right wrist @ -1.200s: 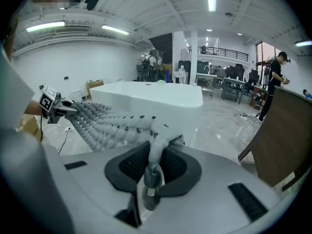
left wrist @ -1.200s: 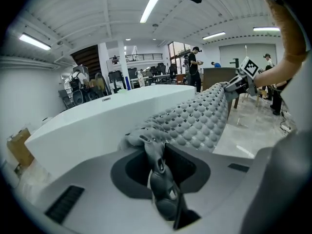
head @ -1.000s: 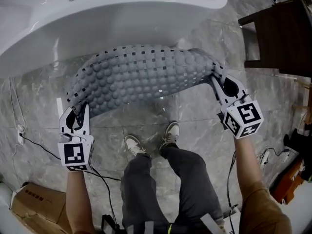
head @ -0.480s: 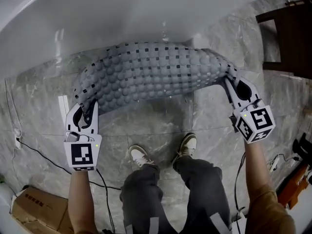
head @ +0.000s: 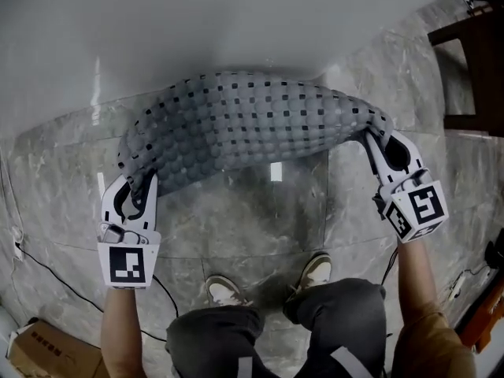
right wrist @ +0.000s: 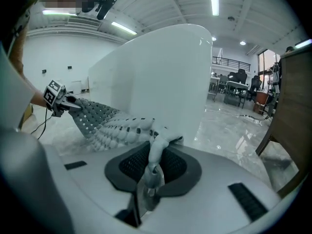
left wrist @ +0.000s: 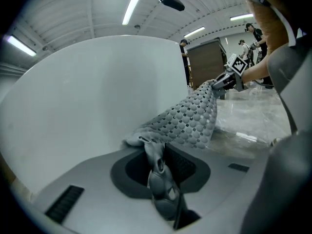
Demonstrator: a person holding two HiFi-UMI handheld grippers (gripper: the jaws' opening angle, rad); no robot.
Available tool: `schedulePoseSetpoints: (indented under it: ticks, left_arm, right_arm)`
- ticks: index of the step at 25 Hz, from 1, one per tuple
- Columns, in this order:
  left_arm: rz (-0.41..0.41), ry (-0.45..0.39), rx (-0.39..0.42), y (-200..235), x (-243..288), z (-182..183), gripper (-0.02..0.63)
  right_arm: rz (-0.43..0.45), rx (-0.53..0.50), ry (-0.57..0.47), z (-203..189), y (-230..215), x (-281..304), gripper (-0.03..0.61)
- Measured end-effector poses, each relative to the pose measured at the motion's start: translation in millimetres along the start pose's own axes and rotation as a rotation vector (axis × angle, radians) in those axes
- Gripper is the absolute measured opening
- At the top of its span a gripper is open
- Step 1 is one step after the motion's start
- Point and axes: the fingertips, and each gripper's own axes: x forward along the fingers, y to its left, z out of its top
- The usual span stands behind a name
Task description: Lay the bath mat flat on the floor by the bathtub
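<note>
A grey bath mat (head: 252, 124) with round bumps and small square holes hangs stretched between my two grippers, low over the marble floor beside the white bathtub (head: 197, 22). My left gripper (head: 135, 191) is shut on the mat's left corner (left wrist: 155, 152). My right gripper (head: 379, 142) is shut on the right corner (right wrist: 155, 147). The mat (left wrist: 192, 118) sags slightly in the middle, its far long edge close to the tub wall (left wrist: 97, 101). In the right gripper view the mat (right wrist: 109, 123) runs off to the left gripper (right wrist: 61, 101).
A dark wooden cabinet (head: 472, 61) stands at the right, beyond the tub's end. The person's two shoes (head: 272, 283) stand on the marble floor (head: 236, 211) just behind the mat. A black cable (head: 47, 270) lies at the left, a cardboard box (head: 39, 357) at bottom left.
Both grippers have come down and closer to the tub with the mat held taut; the tub wall now fills both gripper views and the feet have stepped back.
</note>
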Motion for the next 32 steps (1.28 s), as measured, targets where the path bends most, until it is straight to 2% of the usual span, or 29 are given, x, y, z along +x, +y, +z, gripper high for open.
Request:
schedulePoseSetpoints:
  ticks: [3, 6, 8, 10, 12, 16, 18, 22, 26, 29, 32]
  left_arm:
    - [-0.002, 0.012, -0.016, 5.2, 5.5, -31.6, 0.078]
    - [-0.022, 0.033, -0.018, 6.2, 28.6, -67.8, 0.08]
    - [-0.038, 0.037, -0.07, 1.3, 41.6, -88.9, 0.08]
    - [-0.068, 0.068, -0.19, -6.0, 41.6, -109.2, 0.078]
    - [-0.111, 0.139, -0.297, -18.9, 28.7, -132.1, 0.077]
    - [-0.205, 0.312, -0.344, -52.5, 1.5, -181.2, 0.077]
    - [-0.229, 0.367, -0.359, -64.2, -0.9, -197.9, 0.077]
    - [-0.191, 0.378, -0.366, -57.5, 18.3, -203.2, 0.077]
    - [-0.14, 0.422, -0.398, -40.0, 39.0, -210.6, 0.077]
    - [-0.168, 0.479, -0.414, -42.7, 37.5, -220.7, 0.078]
    - [-0.192, 0.502, -0.431, -46.5, 32.0, -230.0, 0.097]
  right_arm:
    - [0.002, -0.037, -0.046, -12.6, 5.0, 11.1, 0.06]
    - [0.002, -0.008, -0.021, -52.6, -0.2, 34.1, 0.06]
    - [0.028, 0.04, 0.041, -87.8, 2.8, 49.0, 0.06]
    - [0.071, 0.093, 0.124, -117.6, 11.8, 51.9, 0.061]
    - [0.113, 0.146, 0.214, -144.4, 22.6, 41.2, 0.061]
    - [0.205, 0.273, 0.402, -202.3, 47.5, 15.9, 0.074]
    - [0.212, 0.292, 0.461, -223.7, 54.3, 13.8, 0.083]
    - [0.159, 0.262, 0.467, -229.9, 50.5, 32.6, 0.083]
    - [0.174, 0.236, 0.499, -233.1, 54.5, 49.5, 0.083]
    - [0.213, 0.256, 0.573, -243.8, 58.5, 47.3, 0.093]
    - [0.255, 0.272, 0.645, -258.7, 62.9, 38.9, 0.143]
